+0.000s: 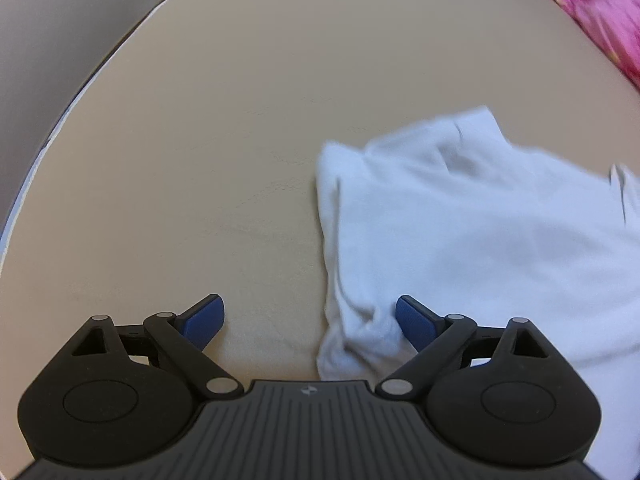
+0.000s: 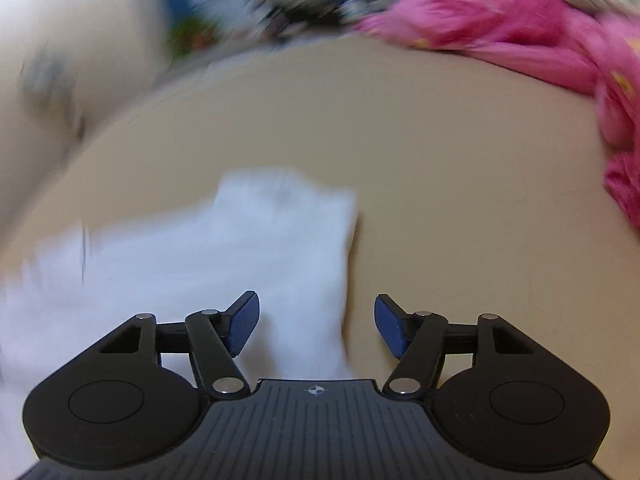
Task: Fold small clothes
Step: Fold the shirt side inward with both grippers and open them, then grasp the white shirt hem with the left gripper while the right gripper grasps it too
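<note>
White garment (image 1: 480, 220) lies partly folded on the tan table (image 1: 200, 120), edges uneven.
Left gripper (image 1: 310, 322) and right gripper (image 2: 317, 326), both spread wide and holding nothing, straddle its side edges; more folding seems needed.

A beige table (image 1: 248, 128) stretched ahead of both tools, its rounded edge curving away on the left. Beyond that edge, to the far left, stood a pale wall (image 1: 60, 20). Past the table's far edge, ahead and to the left of the right tool, lay a blurred jumble of dark and green things (image 2: 256, 12), too smeared to identify.
</note>
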Demonstrator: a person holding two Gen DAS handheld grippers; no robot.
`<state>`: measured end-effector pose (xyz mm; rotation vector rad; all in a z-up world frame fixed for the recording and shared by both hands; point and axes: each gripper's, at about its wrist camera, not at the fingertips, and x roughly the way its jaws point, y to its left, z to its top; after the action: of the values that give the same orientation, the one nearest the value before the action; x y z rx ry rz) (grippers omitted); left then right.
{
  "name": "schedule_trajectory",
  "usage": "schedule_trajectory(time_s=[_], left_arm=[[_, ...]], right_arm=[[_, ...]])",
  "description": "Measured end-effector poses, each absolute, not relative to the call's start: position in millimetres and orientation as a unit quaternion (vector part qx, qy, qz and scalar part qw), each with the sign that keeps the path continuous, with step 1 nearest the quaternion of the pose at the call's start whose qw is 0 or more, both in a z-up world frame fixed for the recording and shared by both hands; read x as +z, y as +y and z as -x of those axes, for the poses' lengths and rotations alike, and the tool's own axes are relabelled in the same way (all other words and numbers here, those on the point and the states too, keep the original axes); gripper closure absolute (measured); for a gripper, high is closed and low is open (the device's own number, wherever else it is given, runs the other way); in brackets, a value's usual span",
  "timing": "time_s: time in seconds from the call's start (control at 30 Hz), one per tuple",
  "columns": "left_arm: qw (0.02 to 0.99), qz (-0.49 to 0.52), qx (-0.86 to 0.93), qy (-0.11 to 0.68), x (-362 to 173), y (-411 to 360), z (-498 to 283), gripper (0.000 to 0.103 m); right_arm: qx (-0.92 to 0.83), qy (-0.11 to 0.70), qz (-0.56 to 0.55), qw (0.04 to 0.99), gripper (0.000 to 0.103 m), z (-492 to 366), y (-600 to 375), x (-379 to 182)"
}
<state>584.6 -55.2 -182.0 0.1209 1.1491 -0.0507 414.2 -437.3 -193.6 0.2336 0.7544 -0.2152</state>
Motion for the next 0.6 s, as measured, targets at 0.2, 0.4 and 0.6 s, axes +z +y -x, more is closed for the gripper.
schedule_trajectory(time_s=[0.2,0.4,0.6], left_arm=[[0.834,-0.137,-0.022,0.535,-185,-54,-527,0.001],[0.813,-0.131,-0.057,0.564,-187,-44,-424,0.001],[0.791,-0.11,-0.073,0.598,-188,-53,-356,0.001]], right_arm=[[-0.168,0.391,-0.043,0.904,0.032,-379,-445,-193],[-0.113,0.378,-0.098,0.914,0.028,-291,-418,-145],[-0.073,0.401,-0.104,0.907,0.023,-213,-360,-121]])
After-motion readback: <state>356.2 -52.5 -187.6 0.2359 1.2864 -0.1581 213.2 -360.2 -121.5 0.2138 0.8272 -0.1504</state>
